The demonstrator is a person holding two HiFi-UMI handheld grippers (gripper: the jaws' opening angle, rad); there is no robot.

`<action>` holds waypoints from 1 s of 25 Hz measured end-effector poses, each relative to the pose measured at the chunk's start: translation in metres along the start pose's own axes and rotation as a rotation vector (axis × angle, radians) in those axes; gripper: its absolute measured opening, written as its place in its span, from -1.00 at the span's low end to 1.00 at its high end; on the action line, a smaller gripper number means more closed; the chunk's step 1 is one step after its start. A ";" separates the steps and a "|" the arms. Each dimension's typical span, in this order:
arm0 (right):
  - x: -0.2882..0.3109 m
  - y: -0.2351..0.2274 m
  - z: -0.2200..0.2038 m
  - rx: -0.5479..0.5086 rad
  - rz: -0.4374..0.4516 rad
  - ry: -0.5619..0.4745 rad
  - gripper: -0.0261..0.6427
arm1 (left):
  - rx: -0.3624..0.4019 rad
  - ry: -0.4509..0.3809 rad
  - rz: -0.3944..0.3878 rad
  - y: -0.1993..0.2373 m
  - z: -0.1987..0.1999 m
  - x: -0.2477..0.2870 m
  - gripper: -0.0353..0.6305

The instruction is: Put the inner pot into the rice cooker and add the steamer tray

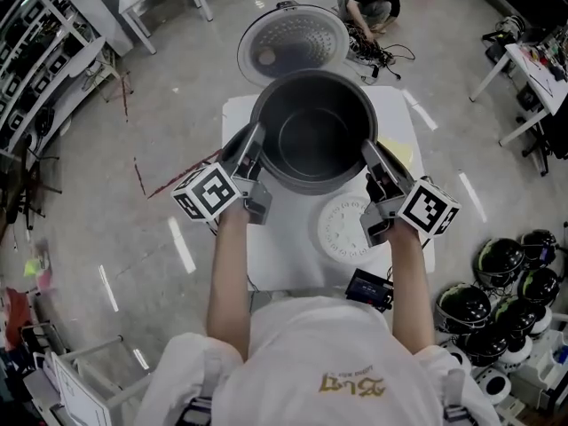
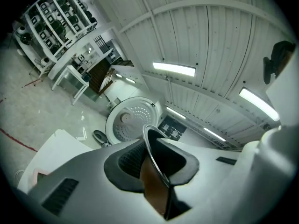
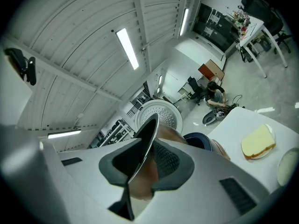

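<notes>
While the person is leaning over the white desk (image 1: 284,264), the left claw (image 1: 256,153) is gripping the inner pot (image 1: 311,140) by its left rim and the right claw (image 1: 371,158) is gripping the opposite rim, each pinching the thin metal edge between its pads. The pot is hanging upright in the air between them, above the far part of the desk and just in front of the rice cooker's open lid (image 1: 293,41). A white round steamer tray (image 1: 342,224) is lying flat on the desk, near the right claw and closer to the person.
</notes>
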State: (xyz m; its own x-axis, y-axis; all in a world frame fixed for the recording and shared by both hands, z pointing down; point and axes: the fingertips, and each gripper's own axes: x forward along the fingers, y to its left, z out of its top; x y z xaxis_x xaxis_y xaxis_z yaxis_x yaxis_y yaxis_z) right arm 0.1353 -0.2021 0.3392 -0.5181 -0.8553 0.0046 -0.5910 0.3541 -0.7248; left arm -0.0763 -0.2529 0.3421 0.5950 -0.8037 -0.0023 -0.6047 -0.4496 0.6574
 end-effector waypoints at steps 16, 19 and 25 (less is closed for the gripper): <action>0.042 -0.040 0.016 0.029 0.067 0.103 -0.68 | 0.007 -0.048 0.113 0.021 -0.004 0.033 -0.66; 0.049 -0.054 0.012 0.045 0.067 0.129 -0.68 | -0.003 -0.041 0.140 0.030 -0.012 0.038 -0.66; 0.063 -0.074 -0.001 0.075 0.050 0.181 -0.68 | -0.015 -0.018 0.202 0.054 -0.024 0.042 -0.66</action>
State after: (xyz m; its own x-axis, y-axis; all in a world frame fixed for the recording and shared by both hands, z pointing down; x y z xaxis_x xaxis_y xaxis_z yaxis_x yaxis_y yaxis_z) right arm 0.1458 -0.2816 0.3942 -0.6523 -0.7530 0.0866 -0.5179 0.3595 -0.7763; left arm -0.0714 -0.3010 0.3955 0.4530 -0.8838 0.1173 -0.7027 -0.2730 0.6570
